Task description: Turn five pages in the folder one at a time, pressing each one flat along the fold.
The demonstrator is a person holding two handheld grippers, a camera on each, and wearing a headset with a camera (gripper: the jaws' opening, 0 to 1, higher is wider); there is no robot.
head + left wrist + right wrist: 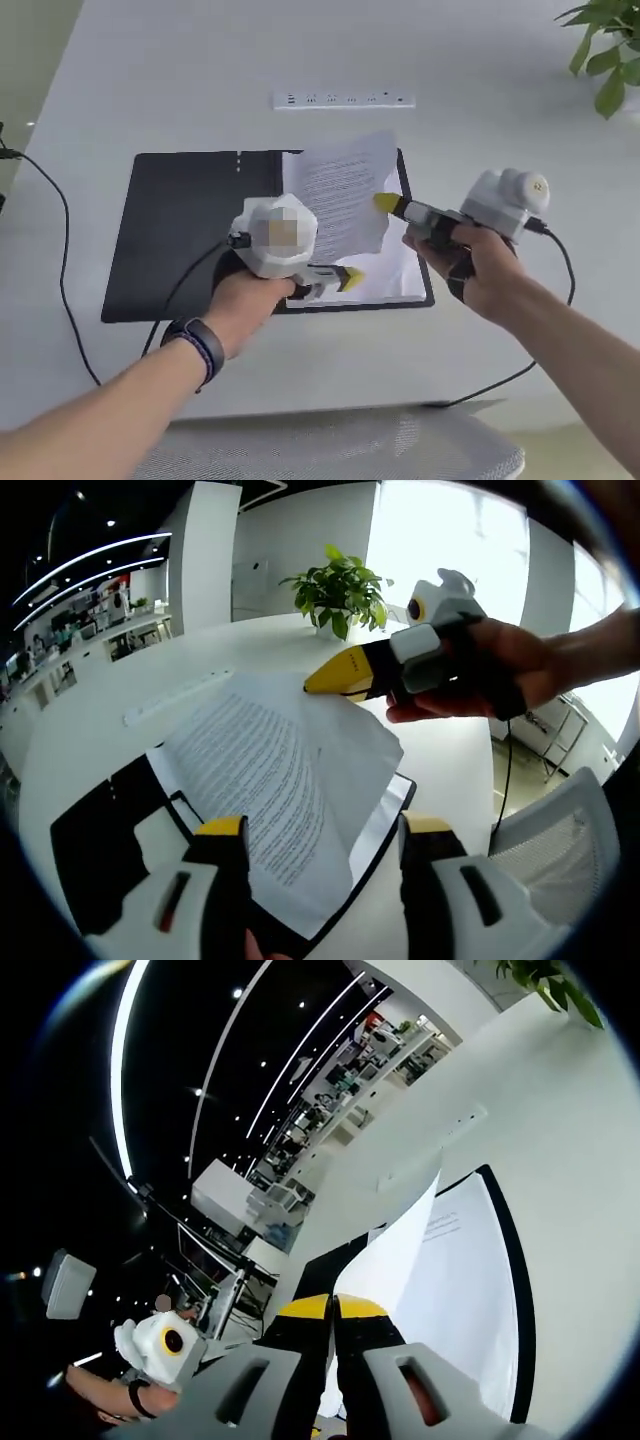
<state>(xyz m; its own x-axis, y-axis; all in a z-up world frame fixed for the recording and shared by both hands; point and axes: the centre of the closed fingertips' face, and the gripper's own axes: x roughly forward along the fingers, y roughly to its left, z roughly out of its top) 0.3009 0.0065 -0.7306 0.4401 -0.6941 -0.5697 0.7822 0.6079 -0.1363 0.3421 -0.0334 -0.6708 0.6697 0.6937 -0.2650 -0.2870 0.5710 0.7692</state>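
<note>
A black folder [180,235] lies open on the white table, its white pages on the right half. One printed page [340,190] stands lifted and curled. My right gripper [385,204] is shut on that page's right edge; in the right gripper view its yellow tips [333,1310] pinch the sheet [400,1245], which rises between them. My left gripper [348,280] hovers at the folder's near edge, jaws open, nothing between them. In the left gripper view [325,830] the lifted page [270,780] lies ahead of it, with the right gripper [340,672] holding the page's top corner.
A white power strip [343,99] lies behind the folder. A green plant [605,50] stands at the far right corner. Black cables [60,260] trail over the table's left and right sides. A white mesh chair back [340,445] sits below the near table edge.
</note>
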